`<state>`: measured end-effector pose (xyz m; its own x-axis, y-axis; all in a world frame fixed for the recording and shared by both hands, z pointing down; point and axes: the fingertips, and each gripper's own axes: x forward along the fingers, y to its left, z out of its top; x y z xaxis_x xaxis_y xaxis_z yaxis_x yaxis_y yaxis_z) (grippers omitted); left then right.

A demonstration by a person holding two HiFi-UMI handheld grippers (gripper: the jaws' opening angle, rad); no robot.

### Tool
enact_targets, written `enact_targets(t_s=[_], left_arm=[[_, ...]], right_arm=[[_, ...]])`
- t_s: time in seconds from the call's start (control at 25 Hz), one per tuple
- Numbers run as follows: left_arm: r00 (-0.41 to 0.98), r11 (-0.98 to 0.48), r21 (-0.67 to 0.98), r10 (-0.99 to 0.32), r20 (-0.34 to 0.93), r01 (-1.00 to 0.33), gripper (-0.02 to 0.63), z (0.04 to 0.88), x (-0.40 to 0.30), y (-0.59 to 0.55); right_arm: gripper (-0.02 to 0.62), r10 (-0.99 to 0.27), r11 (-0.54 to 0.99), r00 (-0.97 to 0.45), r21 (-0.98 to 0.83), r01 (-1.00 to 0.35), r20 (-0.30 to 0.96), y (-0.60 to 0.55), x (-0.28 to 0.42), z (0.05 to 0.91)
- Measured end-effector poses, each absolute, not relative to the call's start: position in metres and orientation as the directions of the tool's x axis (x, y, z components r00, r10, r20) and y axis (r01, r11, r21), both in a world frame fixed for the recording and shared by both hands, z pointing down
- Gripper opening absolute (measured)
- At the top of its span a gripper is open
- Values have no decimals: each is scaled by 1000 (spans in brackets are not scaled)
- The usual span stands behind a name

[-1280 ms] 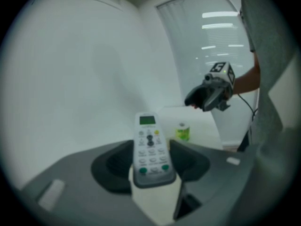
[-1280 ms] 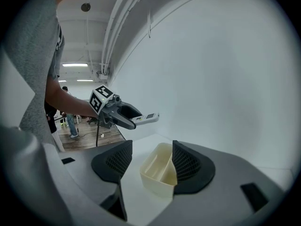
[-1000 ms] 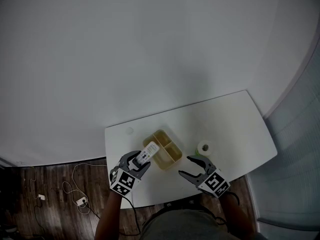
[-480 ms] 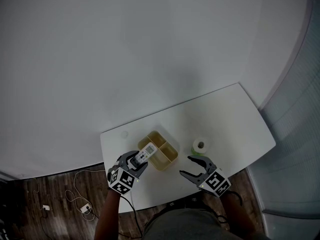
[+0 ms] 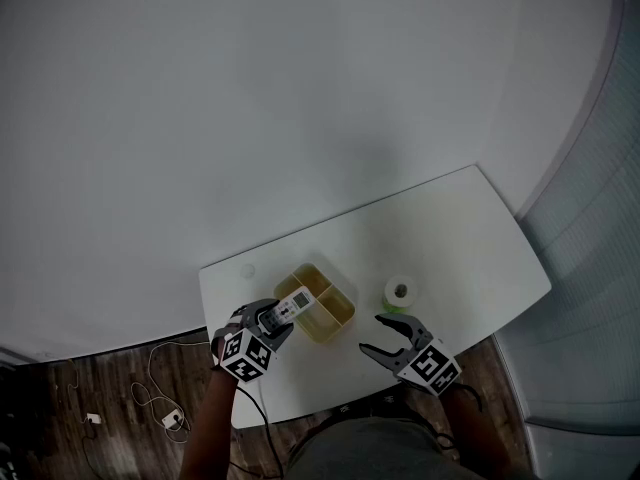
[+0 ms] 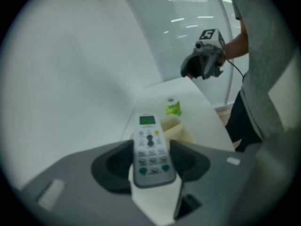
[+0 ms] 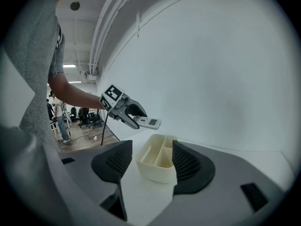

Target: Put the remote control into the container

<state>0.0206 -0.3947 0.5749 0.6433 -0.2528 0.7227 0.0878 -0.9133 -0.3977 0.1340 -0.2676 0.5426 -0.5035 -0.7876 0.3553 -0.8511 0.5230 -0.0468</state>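
My left gripper [image 5: 268, 323] is shut on a white remote control [image 5: 291, 304] with a small green screen. In the left gripper view the remote [image 6: 151, 149] is pinched by its lower half between the two dark pads and sticks out forward. Its front end hangs over the near left corner of the cream divided container [image 5: 318, 303], seen also as the container [image 7: 159, 161] in the right gripper view. My right gripper [image 5: 371, 334] hovers open to the right of the container, apart from it, with nothing in its jaws.
A white roll with a green band [image 5: 399, 292] stands on the white table [image 5: 460, 248] right of the container. Dark wood floor with cables [image 5: 150, 388] lies beyond the table's left edge. People and chairs [image 7: 70, 117] show far off in the room.
My left gripper has sunk a little and rolled with the remote, which now sits closer over the container's near corner. The right gripper has stayed put.
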Motion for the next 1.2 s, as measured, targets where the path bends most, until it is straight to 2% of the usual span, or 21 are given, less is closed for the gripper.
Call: enact_targets(t_s=[0.52, 1.2], left_arm=[[532, -869, -410, -216, 819, 277, 236, 596, 37, -423], [268, -672, -345, -220, 938, 656, 236, 637, 60, -462]], right_arm=[[258, -818, 456, -447, -65, -888, 361, -258, 151, 550], [258, -857, 337, -351, -105, -936, 378, -243, 182, 571]])
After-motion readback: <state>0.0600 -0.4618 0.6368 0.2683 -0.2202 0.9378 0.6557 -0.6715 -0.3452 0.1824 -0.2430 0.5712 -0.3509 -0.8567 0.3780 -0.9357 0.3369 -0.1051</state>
